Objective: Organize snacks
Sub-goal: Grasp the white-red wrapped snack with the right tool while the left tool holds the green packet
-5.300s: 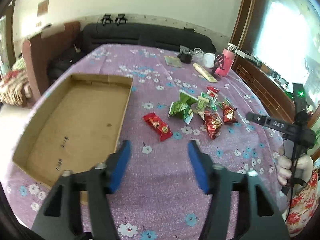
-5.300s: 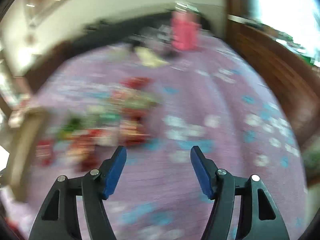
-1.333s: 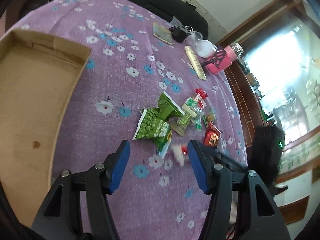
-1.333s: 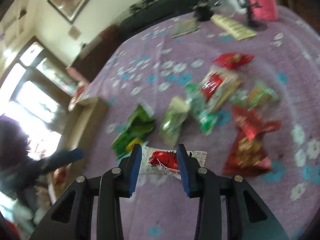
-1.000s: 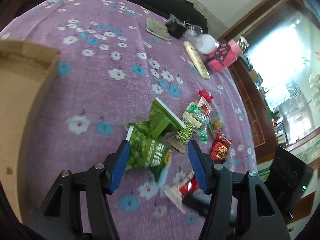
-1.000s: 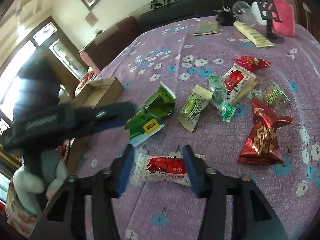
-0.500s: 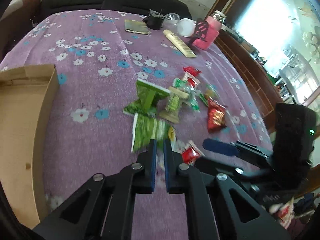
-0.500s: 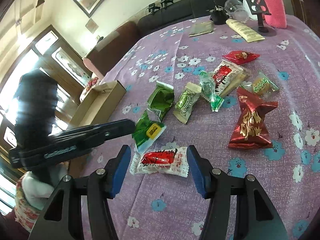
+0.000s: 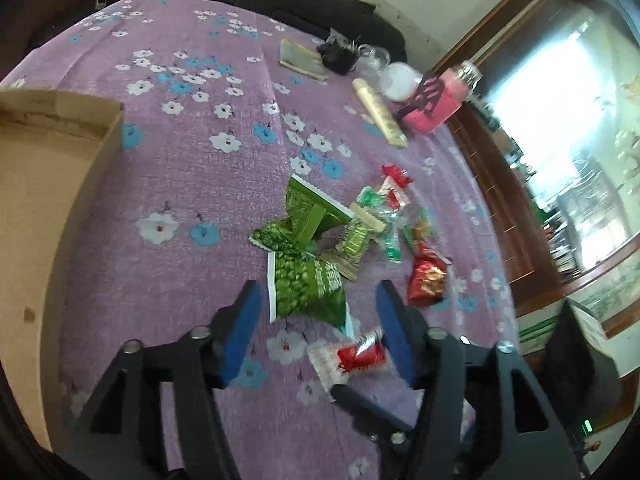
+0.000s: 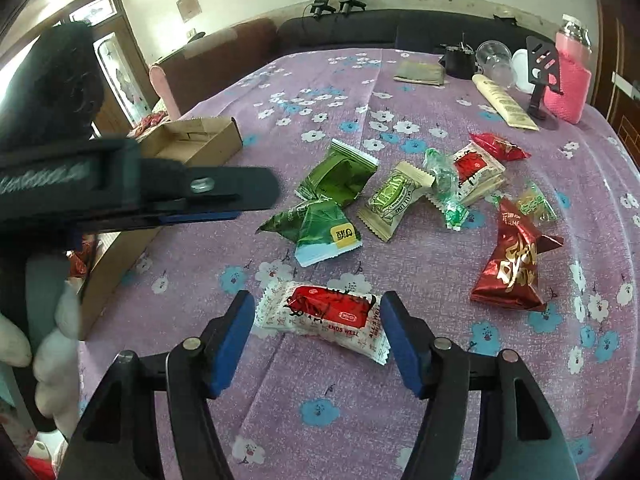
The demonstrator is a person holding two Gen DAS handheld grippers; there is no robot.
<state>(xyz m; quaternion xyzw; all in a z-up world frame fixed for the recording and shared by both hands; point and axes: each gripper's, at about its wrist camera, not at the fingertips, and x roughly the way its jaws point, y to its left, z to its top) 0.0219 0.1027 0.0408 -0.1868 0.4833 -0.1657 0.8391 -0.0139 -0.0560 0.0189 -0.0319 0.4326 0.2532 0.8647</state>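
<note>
Several snack packets lie on the purple flowered tablecloth (image 10: pixel 400 400). A white and red wafer packet (image 10: pixel 326 314) lies flat between the open fingers of my right gripper (image 10: pixel 320 336); it also shows in the left wrist view (image 9: pixel 352 358). My left gripper (image 9: pixel 320 320) is open and straddles a green pea packet (image 9: pixel 306 286), which shows in the right wrist view (image 10: pixel 324 230). Another green packet (image 10: pixel 340 178), a beige packet (image 10: pixel 394 200) and a red foil bag (image 10: pixel 514 260) lie beyond. A cardboard box (image 9: pixel 40 200) sits at left.
At the table's far end stand a pink bottle (image 10: pixel 570 76), a black phone stand (image 10: pixel 540 68), a cream tube (image 10: pixel 504 104), a clear cup (image 10: pixel 494 60) and a flat booklet (image 10: pixel 420 72). A dark sofa (image 10: pixel 360 28) lies behind. The left gripper body (image 10: pixel 120 188) crosses the right wrist view.
My left gripper was shut half a second ago and is now open around the green pea packet. My right gripper opened off the wafer packet about a second ago and stays open.
</note>
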